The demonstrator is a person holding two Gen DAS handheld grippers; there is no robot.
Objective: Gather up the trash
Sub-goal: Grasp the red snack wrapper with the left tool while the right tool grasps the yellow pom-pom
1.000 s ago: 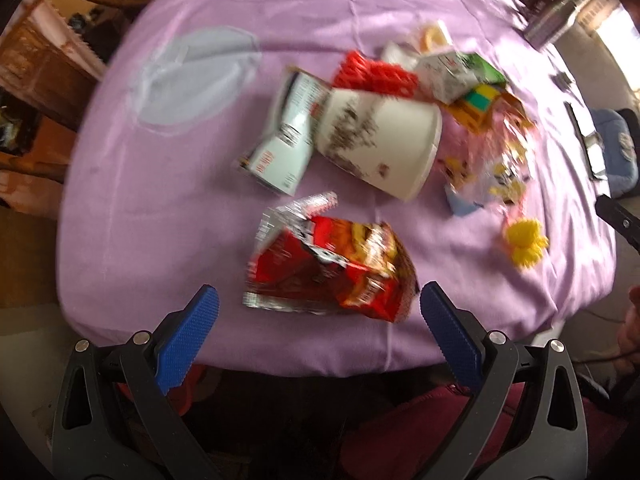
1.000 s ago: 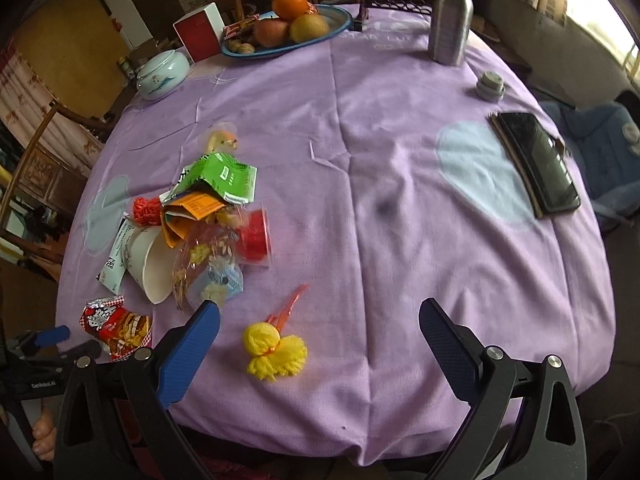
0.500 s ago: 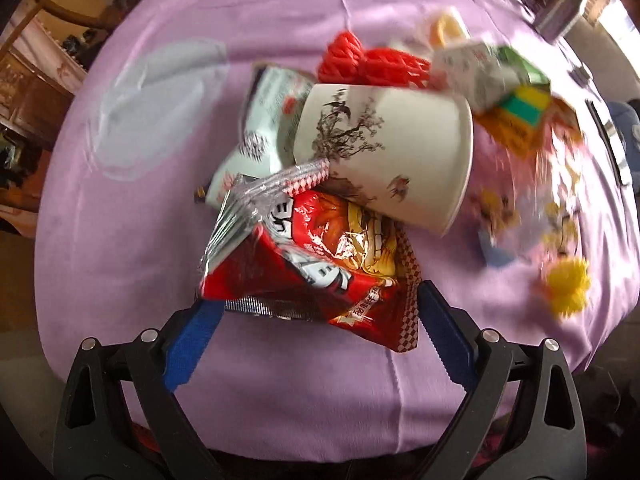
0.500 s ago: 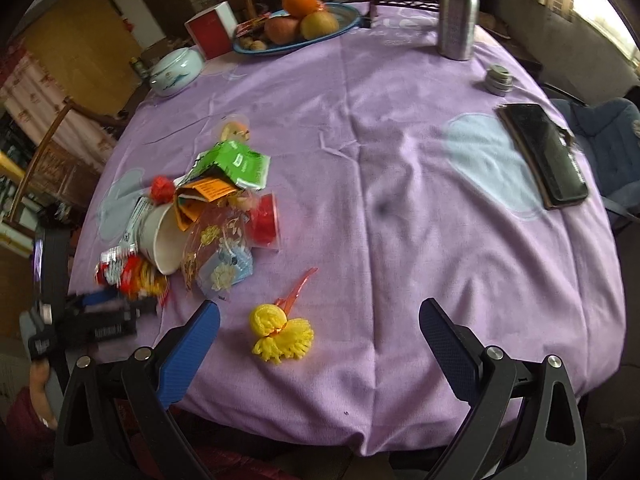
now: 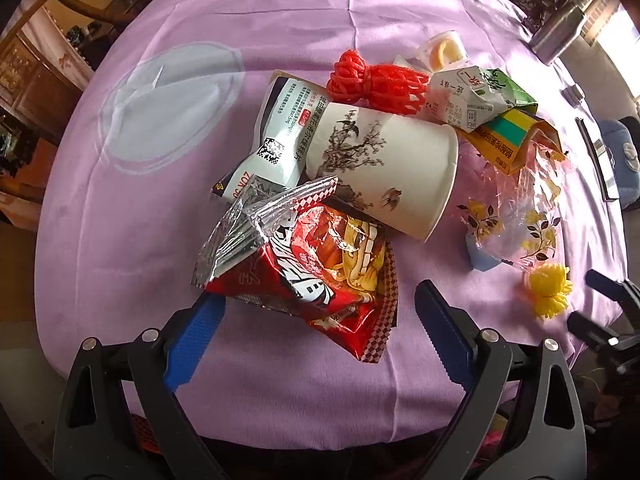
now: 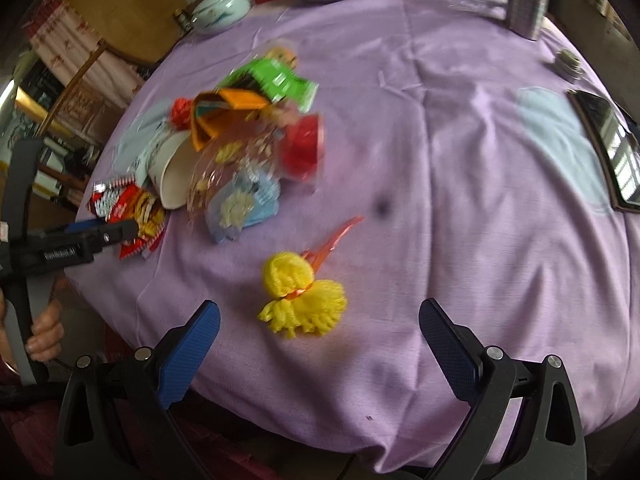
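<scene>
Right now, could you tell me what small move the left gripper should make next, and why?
Probably ease forward a little, then close. The left gripper is open, its blue fingers flanking the near end of the red snack bag, which lies on the tablecloth against the paper cup.

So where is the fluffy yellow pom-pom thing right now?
The yellow pom-pom lies on the purple tablecloth near the table's front edge, just ahead of the open right gripper, apart from the trash pile to its left.
</scene>
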